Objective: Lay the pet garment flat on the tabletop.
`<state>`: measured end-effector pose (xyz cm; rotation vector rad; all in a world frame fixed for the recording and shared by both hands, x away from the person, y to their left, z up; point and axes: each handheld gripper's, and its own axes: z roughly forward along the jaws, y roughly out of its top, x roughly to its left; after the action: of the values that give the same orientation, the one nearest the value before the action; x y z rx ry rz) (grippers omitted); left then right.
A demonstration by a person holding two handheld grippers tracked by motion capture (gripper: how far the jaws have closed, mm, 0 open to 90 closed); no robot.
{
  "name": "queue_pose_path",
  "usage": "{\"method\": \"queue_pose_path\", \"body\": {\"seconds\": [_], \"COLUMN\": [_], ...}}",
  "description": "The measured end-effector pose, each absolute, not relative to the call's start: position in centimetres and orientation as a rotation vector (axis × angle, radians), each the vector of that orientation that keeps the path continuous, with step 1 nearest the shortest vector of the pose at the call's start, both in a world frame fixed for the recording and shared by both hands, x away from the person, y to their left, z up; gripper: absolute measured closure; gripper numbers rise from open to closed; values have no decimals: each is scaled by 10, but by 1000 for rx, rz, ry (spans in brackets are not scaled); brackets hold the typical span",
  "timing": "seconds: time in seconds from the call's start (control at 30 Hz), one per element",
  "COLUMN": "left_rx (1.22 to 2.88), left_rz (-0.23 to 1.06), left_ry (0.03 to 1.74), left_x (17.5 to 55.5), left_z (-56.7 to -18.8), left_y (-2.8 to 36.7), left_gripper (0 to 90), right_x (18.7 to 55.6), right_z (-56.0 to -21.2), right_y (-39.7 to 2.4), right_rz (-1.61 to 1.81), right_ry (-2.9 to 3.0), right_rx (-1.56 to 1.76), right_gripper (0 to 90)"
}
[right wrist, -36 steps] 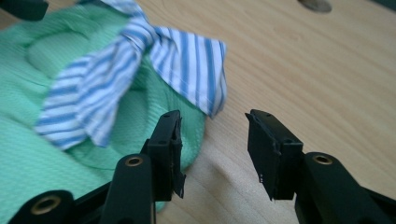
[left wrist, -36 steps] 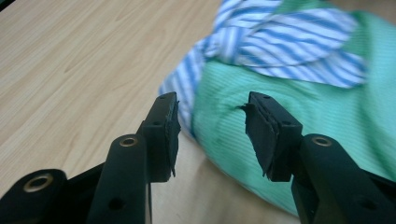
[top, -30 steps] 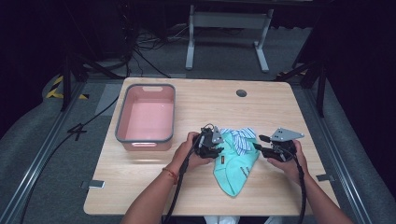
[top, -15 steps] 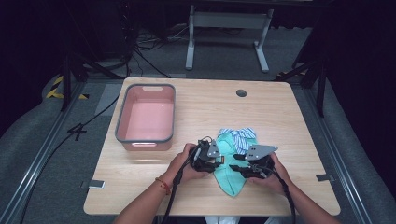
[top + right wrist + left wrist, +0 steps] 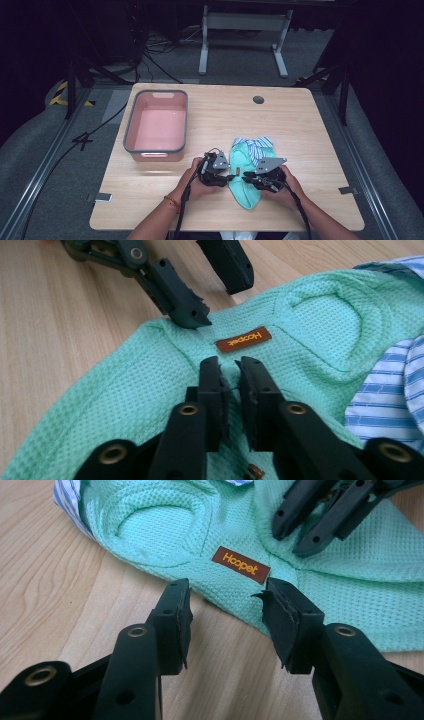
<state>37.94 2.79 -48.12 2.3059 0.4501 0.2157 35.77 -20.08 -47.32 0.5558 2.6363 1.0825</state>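
Green garment (image 5: pixel 244 186) pinched on the surface (image 5: pixel 310 130), nothing yet moved to the pink bin (image 5: pixel 156 125).

The right tongs (image 5: pixel 230 374) had just been closing and stood nearly shut, nipping a fold of the mesh cloth just below its brown label (image 5: pixel 243 339); the left tongs (image 5: pixel 227 611) stood open at the garment's edge, pads clear of the cloth, so that hold was not yet made. The mint-green waffle garment, with a blue-striped piece (image 5: pixel 260 145) at its far end, lay crumpled and flat well right of the bin, near the front edge. By my reckoning, lifting, folding or binning all remained.
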Motion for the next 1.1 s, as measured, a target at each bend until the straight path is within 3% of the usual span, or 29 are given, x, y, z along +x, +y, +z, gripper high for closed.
{"method": "queue_pose_path", "body": {"seconds": [0.17,0.67,1.1], "left_rx": [2302,2301,2299], "left_rz": [207,205,199], "left_ry": [463,468,473], "left_x": [380,380,380], "left_z": [-481,-481,-481], "left_y": [28,28,28], "left_gripper": [539,536,535], "right_x": [354,342,316], "right_z": [-468,-436,-430], "right_y": [-205,-237,-272], "right_rz": [1096,1185,1178], "right_ry": [2635,2594,2586], "right_rx": [524,478,494], "right_gripper": [869,871,893]}}
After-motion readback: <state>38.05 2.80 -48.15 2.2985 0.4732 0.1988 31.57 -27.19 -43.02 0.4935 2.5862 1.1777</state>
